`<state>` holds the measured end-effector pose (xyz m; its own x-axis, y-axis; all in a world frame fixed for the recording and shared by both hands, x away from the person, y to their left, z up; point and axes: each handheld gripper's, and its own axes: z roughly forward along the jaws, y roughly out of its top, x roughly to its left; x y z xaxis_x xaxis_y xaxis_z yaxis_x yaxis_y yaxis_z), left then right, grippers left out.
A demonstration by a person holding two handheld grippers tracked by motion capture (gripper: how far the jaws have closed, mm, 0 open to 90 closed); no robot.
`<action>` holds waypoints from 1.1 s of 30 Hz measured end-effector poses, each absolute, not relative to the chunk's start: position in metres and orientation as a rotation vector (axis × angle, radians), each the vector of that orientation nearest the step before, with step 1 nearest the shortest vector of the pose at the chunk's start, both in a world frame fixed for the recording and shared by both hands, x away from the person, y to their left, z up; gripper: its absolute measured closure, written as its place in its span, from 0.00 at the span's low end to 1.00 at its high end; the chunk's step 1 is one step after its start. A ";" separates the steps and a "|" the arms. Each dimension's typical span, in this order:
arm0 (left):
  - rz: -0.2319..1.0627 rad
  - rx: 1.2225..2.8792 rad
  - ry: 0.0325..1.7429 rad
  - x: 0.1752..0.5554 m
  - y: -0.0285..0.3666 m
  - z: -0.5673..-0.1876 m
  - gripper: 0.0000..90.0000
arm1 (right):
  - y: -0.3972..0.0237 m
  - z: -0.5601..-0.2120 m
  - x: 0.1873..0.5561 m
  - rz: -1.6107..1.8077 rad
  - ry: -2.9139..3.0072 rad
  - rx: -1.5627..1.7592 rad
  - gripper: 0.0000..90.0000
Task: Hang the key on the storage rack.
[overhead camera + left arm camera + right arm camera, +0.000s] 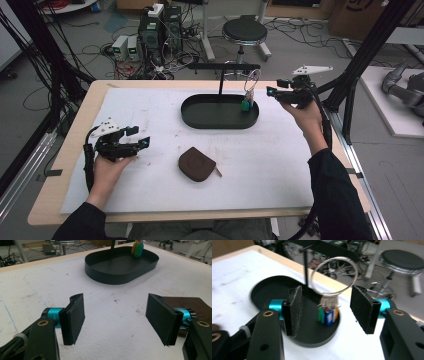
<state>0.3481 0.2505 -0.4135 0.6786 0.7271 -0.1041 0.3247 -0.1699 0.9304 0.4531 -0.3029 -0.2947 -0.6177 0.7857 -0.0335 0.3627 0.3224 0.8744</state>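
Note:
A metal key ring [253,78] with several coloured tags [246,104] hangs from the right end of a black T-shaped stand [220,82]. The stand rises from a black oval tray [220,123]. My right gripper [274,89] is held just right of the ring, pointing at it, open. In the right gripper view the key ring [333,275] and its tags [327,315] show beyond my right gripper [328,311], and the pads touch neither. A brown leather pouch [196,164] lies on the white mat. My left gripper [138,136] rests at the left, open and empty, also seen as left gripper [116,320].
The white mat [150,110] covers most of the wooden table. A stool [244,31], computers [159,30] and cables stand on the floor behind the table. Black frame posts [367,50] rise at the right edge. The pouch [195,303] lies just right of the left jaws.

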 end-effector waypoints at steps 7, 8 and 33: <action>0.439 1.766 0.837 0.348 0.251 -0.413 0.35 | -0.303 -0.300 0.416 1.379 2.109 0.959 0.47; 0.433 1.760 0.832 0.348 0.250 -0.413 0.35 | -0.305 -0.302 0.411 1.417 2.100 0.956 0.47; 0.453 1.771 0.781 0.340 0.249 -0.412 0.35 | -0.336 -0.381 0.351 1.470 1.894 1.088 0.42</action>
